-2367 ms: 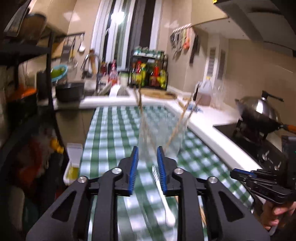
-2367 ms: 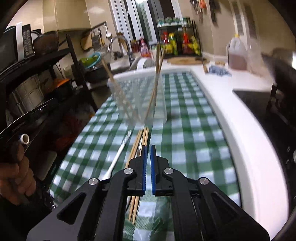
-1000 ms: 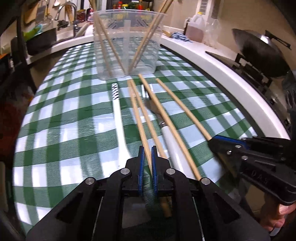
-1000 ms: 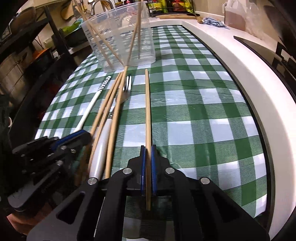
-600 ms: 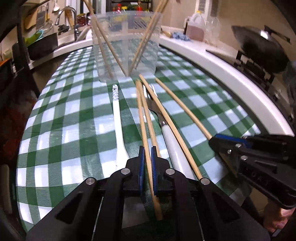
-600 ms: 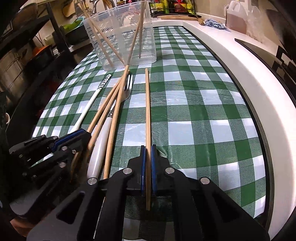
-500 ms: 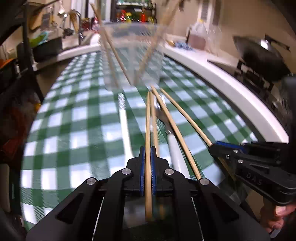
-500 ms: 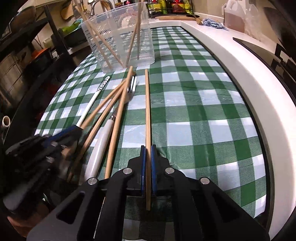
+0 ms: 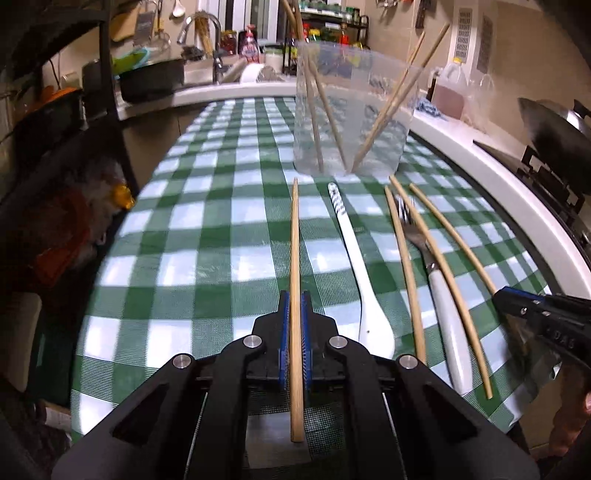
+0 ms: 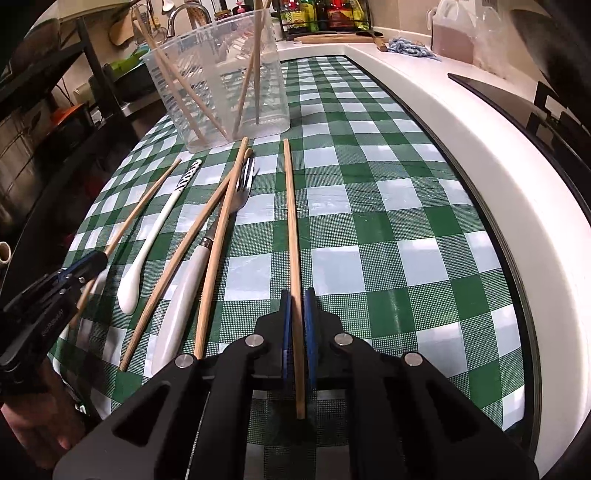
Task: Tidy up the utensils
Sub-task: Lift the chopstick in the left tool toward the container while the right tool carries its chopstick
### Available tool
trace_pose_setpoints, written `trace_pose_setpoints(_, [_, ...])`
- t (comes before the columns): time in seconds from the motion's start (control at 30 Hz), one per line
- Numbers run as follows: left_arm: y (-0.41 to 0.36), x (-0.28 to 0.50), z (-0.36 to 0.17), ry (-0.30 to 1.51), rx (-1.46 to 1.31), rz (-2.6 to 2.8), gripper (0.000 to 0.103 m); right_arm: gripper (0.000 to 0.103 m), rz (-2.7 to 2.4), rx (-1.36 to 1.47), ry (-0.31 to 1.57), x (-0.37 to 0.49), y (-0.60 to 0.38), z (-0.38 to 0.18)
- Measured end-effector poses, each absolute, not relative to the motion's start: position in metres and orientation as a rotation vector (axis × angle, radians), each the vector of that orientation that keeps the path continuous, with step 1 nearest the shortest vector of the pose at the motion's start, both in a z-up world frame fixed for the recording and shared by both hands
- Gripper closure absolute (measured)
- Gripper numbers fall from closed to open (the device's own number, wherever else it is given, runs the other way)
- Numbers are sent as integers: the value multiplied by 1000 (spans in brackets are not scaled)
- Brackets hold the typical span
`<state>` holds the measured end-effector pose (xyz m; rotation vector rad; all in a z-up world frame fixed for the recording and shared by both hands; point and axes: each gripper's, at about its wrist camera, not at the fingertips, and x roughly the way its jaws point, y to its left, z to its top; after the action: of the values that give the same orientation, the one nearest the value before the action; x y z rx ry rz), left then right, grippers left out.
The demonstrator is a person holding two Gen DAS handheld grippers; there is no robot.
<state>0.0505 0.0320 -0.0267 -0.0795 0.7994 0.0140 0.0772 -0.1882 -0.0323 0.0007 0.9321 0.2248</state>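
My left gripper (image 9: 294,295) is shut on a wooden chopstick (image 9: 294,240) that points at the clear plastic container (image 9: 351,110), which holds several chopsticks. My right gripper (image 10: 296,293) is shut on another chopstick (image 10: 290,206) lying along the green checked cloth (image 10: 369,206). Between them on the cloth lie a white spoon (image 9: 354,254), a white-handled fork (image 9: 439,291) and two loose chopsticks (image 9: 404,258). The same spoon (image 10: 155,229), fork (image 10: 207,251) and container (image 10: 218,77) show in the right wrist view. The left gripper (image 10: 92,262) appears there at the far left.
A white counter edge (image 10: 480,155) runs along the right of the cloth, with a stove and wok (image 9: 554,122) beyond. A sink with a tap (image 9: 207,37), a bottle rack (image 10: 325,14) and a jug (image 10: 452,33) stand at the back. A dark shelf unit (image 9: 55,110) is on the left.
My left gripper has lifted its chopstick and swung left, away from the other utensils. My right gripper still holds its chopstick in the same place.
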Motion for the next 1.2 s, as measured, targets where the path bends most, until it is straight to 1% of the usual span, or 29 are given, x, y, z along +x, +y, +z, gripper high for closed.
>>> trace_pose_setpoints(0.43, [24, 21, -35, 783, -49, 20, 97, 93, 210, -60, 909, 66, -182, -33])
trace_pose_setpoints(0.7, [24, 19, -36, 769, -49, 25, 97, 93, 197, -97, 888, 62, -177, -34])
trace_pose_setpoints(0.73, [24, 19, -36, 768, -51, 24, 97, 93, 195, -106, 884, 62, -176, -34])
trace_pose_setpoints(0.77, [24, 19, -36, 768, -52, 24, 97, 96, 195, -110, 881, 61, -175, -34])
trace_pose_setpoints(1.2, [26, 17, -29, 749, -81, 22, 97, 97, 216, -100, 877, 60, -174, -28])
